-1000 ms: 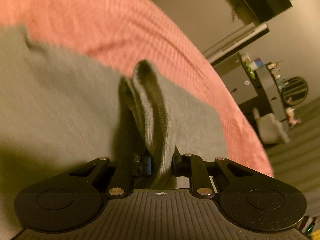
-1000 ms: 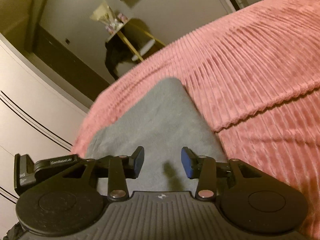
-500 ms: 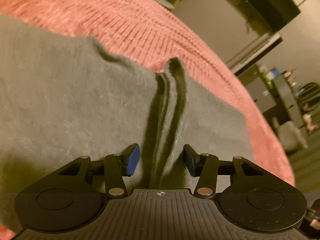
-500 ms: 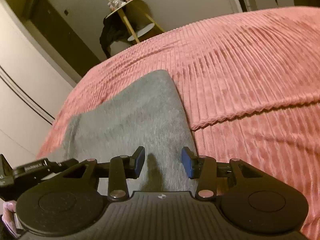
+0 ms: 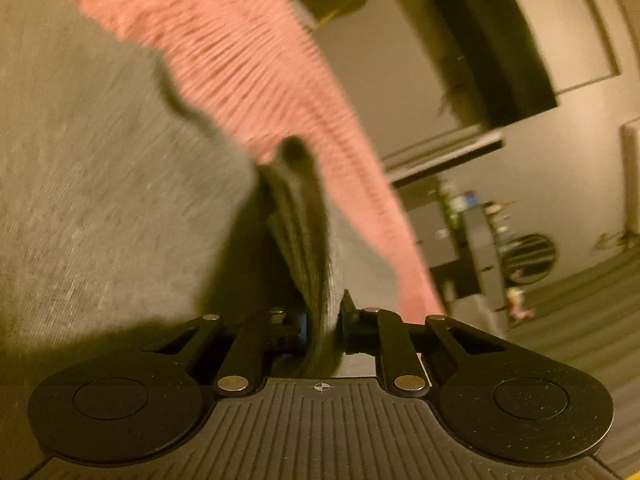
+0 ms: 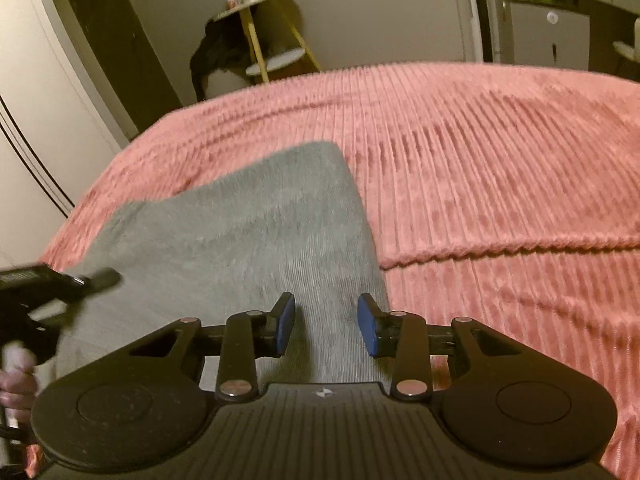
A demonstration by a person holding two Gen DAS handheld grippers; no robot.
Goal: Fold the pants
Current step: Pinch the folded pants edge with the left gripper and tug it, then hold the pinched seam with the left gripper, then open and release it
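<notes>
Grey pants (image 6: 248,232) lie folded on a pink ribbed bedspread (image 6: 500,184). In the left wrist view the pants (image 5: 100,208) fill the left side, and my left gripper (image 5: 322,322) is shut on a raised ridge of their layered edge (image 5: 308,240). My right gripper (image 6: 326,328) is open and empty, just above the near right corner of the pants. The left gripper also shows in the right wrist view (image 6: 52,284), at the pants' left edge, held by a hand.
The bedspread's edge (image 5: 360,184) runs diagonally, with floor and a dark shelf unit (image 5: 480,240) beyond. A small round side table (image 6: 264,28) and a white wardrobe (image 6: 36,120) stand behind the bed. A seam (image 6: 500,248) crosses the bedspread.
My left gripper opened half a second ago and has now shut again on the pants' edge fold, and the view has swung. My right gripper stays open and has drawn back slightly.
</notes>
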